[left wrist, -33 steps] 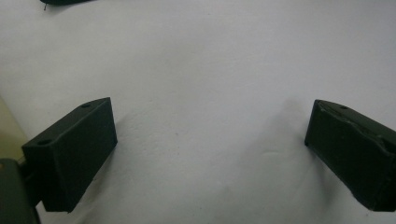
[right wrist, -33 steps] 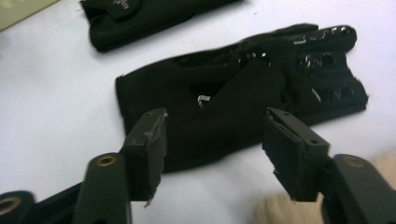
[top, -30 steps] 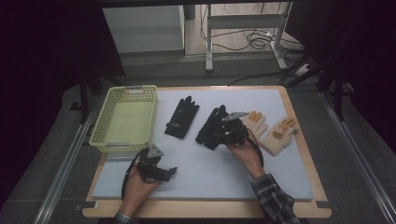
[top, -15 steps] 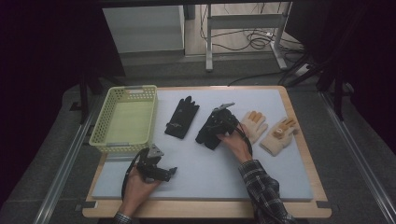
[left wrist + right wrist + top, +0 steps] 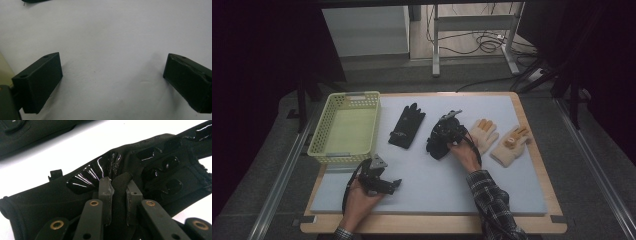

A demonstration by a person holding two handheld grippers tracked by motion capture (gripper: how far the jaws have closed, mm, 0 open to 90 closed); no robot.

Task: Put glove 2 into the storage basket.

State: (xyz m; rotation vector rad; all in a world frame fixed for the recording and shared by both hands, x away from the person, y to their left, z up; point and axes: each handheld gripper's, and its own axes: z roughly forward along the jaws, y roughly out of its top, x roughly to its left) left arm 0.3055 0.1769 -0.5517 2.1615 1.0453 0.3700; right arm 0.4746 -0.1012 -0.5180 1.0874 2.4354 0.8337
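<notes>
Pinching a fold of the black glove [image 5: 140, 170] with my right gripper [image 5: 119, 192]: jaws nearly closed, a ridge of fabric standing up between them. Glossy patches on the glove sit just past the jaws. From the high view that glove [image 5: 438, 145] lies mid-desk, under my right gripper [image 5: 451, 126], with its cuff toward me.

Left gripper [image 5: 112, 75] has its jaws wide open with nothing between them, just bare white mat [image 5: 112, 32]. High view puts my left gripper [image 5: 379, 181] near the front-left of the desk [image 5: 432, 225], close to the basket's near corner, well apart from the gloves.

Second black glove [image 5: 407, 126] lies flat, just left of the pinched one, between it and the yellow basket [image 5: 346, 129]. Same glove shows at the top-left of the right gripper view [image 5: 30, 132], apart from the held one.

Two tan gloves on the right: one [image 5: 484, 132] just beside my right hand [image 5: 464, 152], the other [image 5: 511, 145] further right, near the mat's edge.
</notes>
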